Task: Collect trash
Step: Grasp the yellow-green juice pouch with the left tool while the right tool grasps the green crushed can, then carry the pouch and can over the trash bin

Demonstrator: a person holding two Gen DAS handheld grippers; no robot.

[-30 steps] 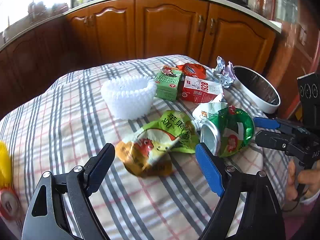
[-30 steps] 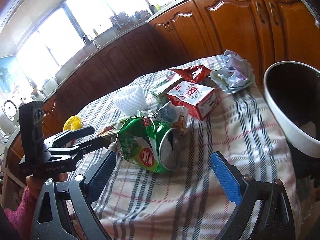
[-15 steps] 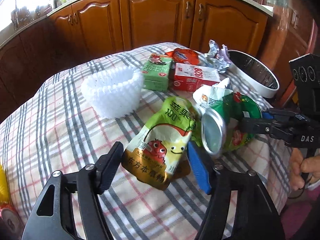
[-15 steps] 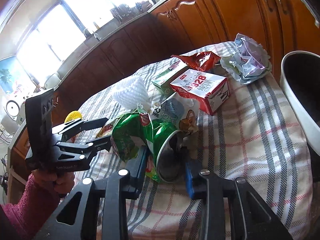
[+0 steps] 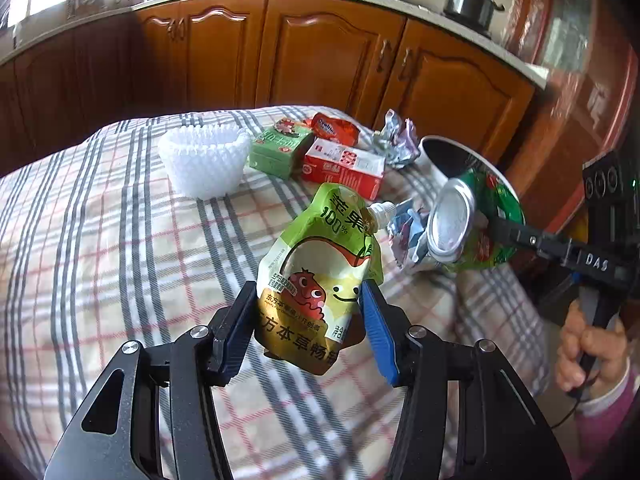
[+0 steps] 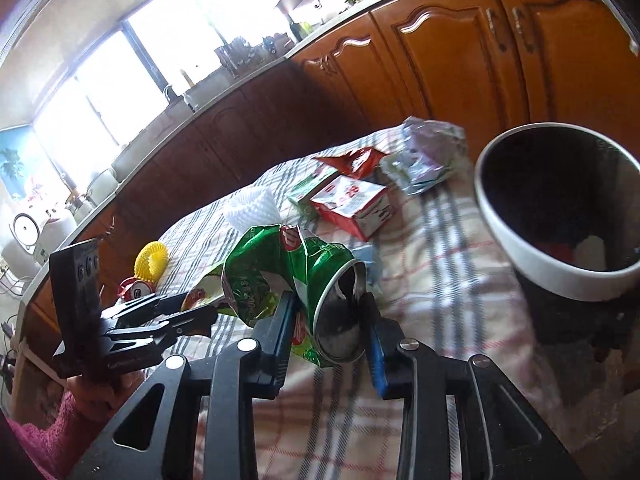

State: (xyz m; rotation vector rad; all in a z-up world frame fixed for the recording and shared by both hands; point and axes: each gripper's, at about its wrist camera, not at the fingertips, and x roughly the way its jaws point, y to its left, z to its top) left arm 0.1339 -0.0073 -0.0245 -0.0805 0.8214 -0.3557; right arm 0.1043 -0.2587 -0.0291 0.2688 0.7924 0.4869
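Observation:
A green and yellow juice pouch (image 5: 324, 252) hangs upright above the checked tablecloth (image 5: 120, 240). My left gripper (image 5: 308, 300) is closing its jaws on the pouch's lower part, and both pads press its sides. A crushed green can (image 6: 280, 264) is off the cloth with my right gripper (image 6: 328, 312) shut on its open end. In the left wrist view the can (image 5: 496, 200) is at the right, just in front of the white-rimmed bin (image 5: 440, 148). The bin (image 6: 520, 240) stands at the table's right edge, with some trash at its bottom.
On the cloth lie a white foam net (image 5: 204, 160), a green carton (image 5: 280, 148), a red carton (image 5: 344, 164), a red wrapper (image 5: 332, 130), crumpled foil (image 5: 394, 140) and a small blue-white pouch (image 5: 408, 236). A yellow ring (image 6: 151, 260) and red can (image 6: 134, 288) are far left. Wooden cabinets stand behind.
Both grippers went from open to closed on their items. The left lifted the juice pouch off the cloth. The right took the crushed can and raised it toward the bin.

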